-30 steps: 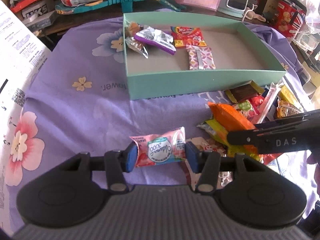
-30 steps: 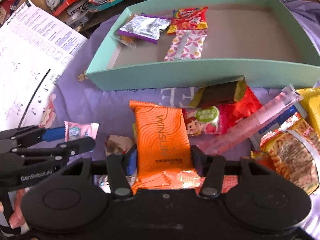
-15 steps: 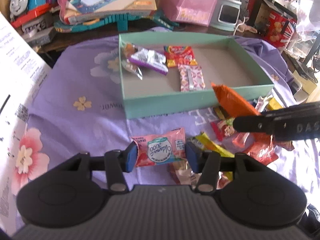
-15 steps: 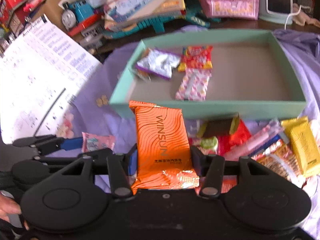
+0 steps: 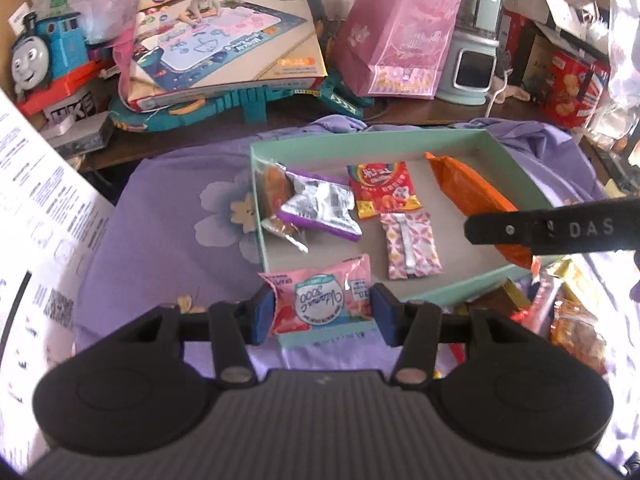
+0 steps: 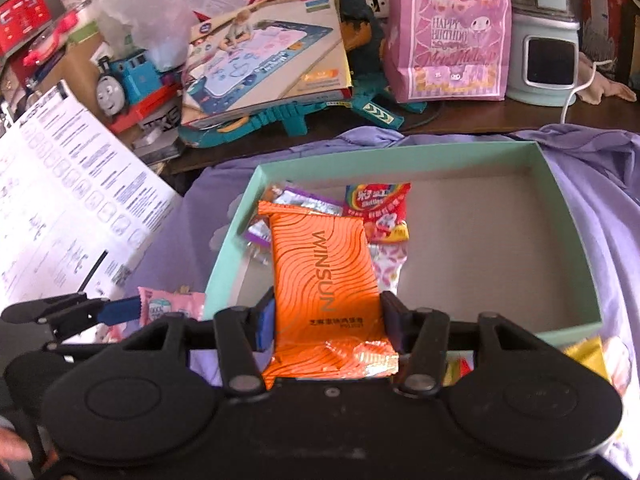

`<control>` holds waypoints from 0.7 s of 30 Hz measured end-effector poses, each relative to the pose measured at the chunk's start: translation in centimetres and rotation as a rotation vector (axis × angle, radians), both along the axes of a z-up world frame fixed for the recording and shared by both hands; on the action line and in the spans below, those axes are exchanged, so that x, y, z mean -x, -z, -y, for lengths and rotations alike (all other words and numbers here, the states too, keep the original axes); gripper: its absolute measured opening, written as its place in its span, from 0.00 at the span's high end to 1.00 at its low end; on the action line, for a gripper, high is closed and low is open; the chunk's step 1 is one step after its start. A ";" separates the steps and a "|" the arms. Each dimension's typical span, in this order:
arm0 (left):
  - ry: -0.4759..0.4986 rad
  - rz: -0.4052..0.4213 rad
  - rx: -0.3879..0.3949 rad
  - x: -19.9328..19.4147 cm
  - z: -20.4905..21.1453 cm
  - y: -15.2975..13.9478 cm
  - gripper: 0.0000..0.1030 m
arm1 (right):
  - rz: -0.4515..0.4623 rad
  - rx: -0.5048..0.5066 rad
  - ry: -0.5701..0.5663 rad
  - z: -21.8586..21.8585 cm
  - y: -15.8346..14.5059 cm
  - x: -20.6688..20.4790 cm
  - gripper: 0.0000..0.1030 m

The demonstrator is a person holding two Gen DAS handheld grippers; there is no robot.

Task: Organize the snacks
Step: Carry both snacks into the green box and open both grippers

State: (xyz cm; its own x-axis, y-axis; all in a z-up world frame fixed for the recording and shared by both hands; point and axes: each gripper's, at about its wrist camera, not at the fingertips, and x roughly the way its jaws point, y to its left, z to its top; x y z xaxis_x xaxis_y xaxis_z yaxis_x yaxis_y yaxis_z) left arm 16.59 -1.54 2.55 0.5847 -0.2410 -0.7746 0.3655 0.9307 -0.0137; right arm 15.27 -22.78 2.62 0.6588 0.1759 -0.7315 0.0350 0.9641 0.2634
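Pink snack packet (image 5: 321, 300), "Vitamin C 3000" label, clamped between blue pads of left gripper (image 5: 322, 308); jaws partway closed, pressing both packet ends. Held above near-left corner of mint-green box (image 5: 460, 294), over front wall.

Orange WINSUN packet (image 6: 326, 280) pinched between pads of right gripper (image 6: 328, 322); jaws likewise partway closed on its sides, lower crimped end bunched below pads. Hangs over box interior, toward left half, long axis pointing away from cam.

Inside box, lying flat on grey floor: silver-purple wrapper (image 5: 320, 210) and small clear-wrapped brown snack (image 5: 276, 188) at far-left corner; red rainbow candy bag (image 5: 382, 188) just right of those; pink-patterned sachet (image 5: 410, 246) nearer front wall. Right half of box floor bare.

Outside box, near right: loose pile of snacks (image 5: 576, 328) on purple floral cloth (image 5: 168, 240), yellow and red wrappers visible.

White printed sheet (image 6: 60, 200) at left edge. Behind cloth, dark tabletop w/ clutter: blue toy train (image 5: 44, 60), boxed drawing mat (image 5: 224, 44), pink gift bag (image 6: 450, 32).
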 end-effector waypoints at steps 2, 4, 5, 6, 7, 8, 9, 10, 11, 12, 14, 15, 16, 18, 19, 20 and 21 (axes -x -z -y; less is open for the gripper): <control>-0.006 -0.016 -0.005 -1.5 0.3 0.7 0.51 | -0.011 -0.003 0.002 0.0 0.8 -1.4 0.50; -0.015 -0.036 -0.007 -2.9 0.6 1.4 0.51 | -0.026 -0.018 0.002 -0.2 1.6 -2.7 0.50; -0.016 -0.042 -0.014 -3.5 0.7 1.8 0.51 | -0.034 -0.026 0.001 -0.3 2.0 -3.4 0.50; -0.015 -0.047 -0.023 -4.0 0.9 2.2 0.51 | -0.041 -0.032 -0.001 -0.5 2.4 -4.1 0.50; -0.014 -0.049 -0.030 -4.3 1.1 2.5 0.51 | -0.047 -0.038 -0.004 -0.7 2.8 -4.6 0.50; -0.012 -0.051 -0.033 -4.7 1.2 2.8 0.51 | -0.052 -0.041 -0.007 -0.9 3.1 -4.9 0.50; -0.011 -0.053 -0.035 -4.9 1.4 3.1 0.50 | -0.058 -0.044 -0.010 -1.1 3.5 -5.3 0.49; -0.011 -0.053 -0.039 -5.1 1.5 3.4 0.50 | -0.065 -0.051 -0.014 -1.3 3.9 -5.8 0.49; -0.010 -0.050 -0.046 -5.3 1.7 3.6 0.49 | -0.073 -0.061 -0.017 -1.4 4.2 -6.2 0.46; -0.008 -0.044 -0.052 -5.3 1.8 3.7 0.42 | -0.082 -0.077 -0.017 -1.4 4.4 -6.5 0.43; -0.020 -0.024 -0.076 -5.3 2.1 3.9 0.25 | -0.093 -0.102 -0.007 -1.3 4.6 -6.8 0.24; -0.027 -0.021 -0.085 -5.4 2.1 4.0 0.11 | -0.090 -0.107 0.003 -1.2 4.6 -6.9 0.13; -0.035 -0.018 -0.087 -5.4 2.1 4.0 0.04 | -0.074 -0.109 0.010 -1.1 4.5 -6.8 0.10; -0.051 -0.013 -0.080 -5.3 1.8 3.9 0.02 | -0.053 -0.101 0.011 -0.9 4.1 -6.3 0.09; -0.060 -0.019 -0.075 -5.3 1.7 3.9 0.02 | -0.050 -0.102 0.009 -0.7 3.9 -6.1 0.09; -0.070 -0.030 -0.068 -5.2 1.5 3.9 0.01 | -0.047 -0.102 0.009 -0.7 3.8 -5.8 0.09; -0.074 -0.036 -0.061 -5.2 1.4 3.9 0.01 | -0.045 -0.101 0.010 -0.5 3.7 -5.5 0.06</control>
State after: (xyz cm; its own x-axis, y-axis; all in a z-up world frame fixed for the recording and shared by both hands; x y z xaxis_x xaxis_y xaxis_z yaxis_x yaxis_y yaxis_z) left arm 21.75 -2.90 -1.32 0.5705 -0.1496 -0.8076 0.2957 0.9547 0.0321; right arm 20.77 -22.27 -1.05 0.6280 0.2435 -0.7391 0.0584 0.9324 0.3568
